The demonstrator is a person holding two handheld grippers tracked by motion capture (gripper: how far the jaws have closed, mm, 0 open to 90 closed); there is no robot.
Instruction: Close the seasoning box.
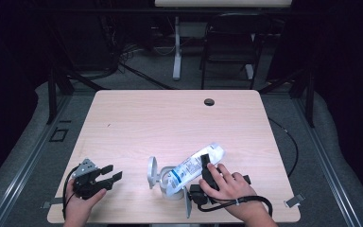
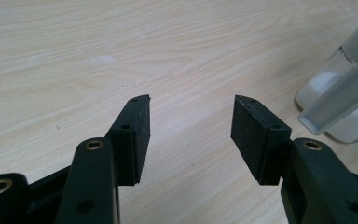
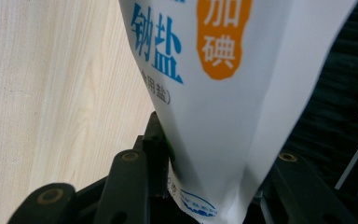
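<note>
Right hand [image 1: 229, 187]: comes in from the bottom edge of the high view, lying over its tool, wrist low near the table's front edge, fingers spread across the black body.
Right gripper [image 1: 207, 166]: points up and to the left in the high view — its jaws stand part-way in and clamp the salt bag; in the right gripper view the bag's lower end sits between the two black jaws, pressed on both sides.
Salt bag [image 1: 194, 165]: white pouch with blue print and an orange patch, lying tilted, its low end resting at the mouth of the clear jar, its high end toward the table's right half.
Clear jar [image 1: 166, 178]: near the front edge, between the two hands; its hinged lid [image 1: 151, 172] stands open on the left side. Whether the bag's mouth is actually inside the jar I cannot tell, the high view being small and soft.
Left hand [image 1: 79, 204]: rests at the front left corner, well apart from the jar.
Left gripper [image 1: 109, 176]: aimed toward the jar, jaws spread wide with bare wood between the pads — nothing held.
Table [image 1: 170, 118]: pale wood, with a dark round hole [image 1: 209, 101] near the far edge.
Beyond: a chair [image 1: 229, 45] and a white table leg [image 1: 177, 47] on the dark floor.
</note>
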